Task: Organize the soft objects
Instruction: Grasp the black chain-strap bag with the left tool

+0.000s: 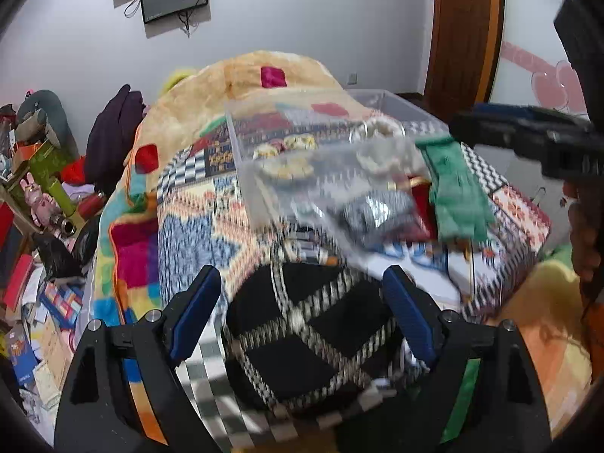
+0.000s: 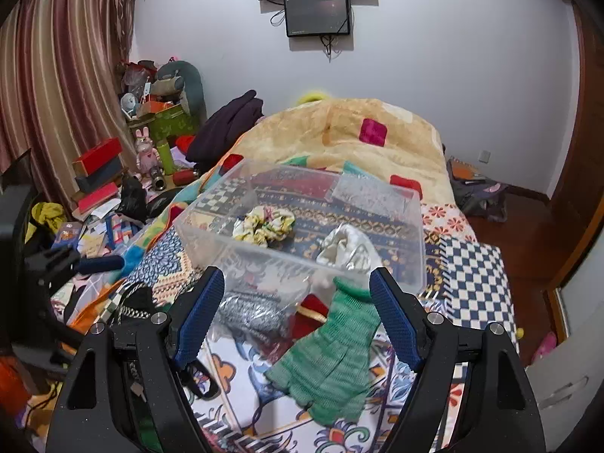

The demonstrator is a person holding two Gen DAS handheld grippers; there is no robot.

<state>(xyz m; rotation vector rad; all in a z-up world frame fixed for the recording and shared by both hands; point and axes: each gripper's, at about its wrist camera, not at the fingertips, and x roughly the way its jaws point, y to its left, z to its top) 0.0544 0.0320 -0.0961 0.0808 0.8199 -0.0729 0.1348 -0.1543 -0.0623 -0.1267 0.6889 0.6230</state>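
A clear plastic box (image 2: 377, 204) lies on the bed and holds a yellow floral scrunchie (image 2: 264, 226) and a cream satin piece (image 2: 347, 245). A green knitted glove (image 2: 332, 362) lies in front of the box, just ahead of my open right gripper (image 2: 296, 305). A silver-grey knit item (image 2: 249, 313) and a red cloth (image 2: 313, 309) lie beside the glove. My left gripper (image 1: 302, 302) is open over a black cloth with checked bands (image 1: 309, 339). The box (image 1: 302, 128) and glove (image 1: 453, 188) show blurred in the left wrist view, with the right gripper (image 1: 528, 136) above them.
The bed carries a patterned sheet (image 2: 475, 275) and a beige fleece blanket (image 2: 339, 132). Boxes, toys and books (image 2: 113, 173) crowd the floor at the left by the curtain. A bag (image 2: 479, 192) lies on the wooden floor at the right. Screens (image 2: 317, 11) hang on the wall.
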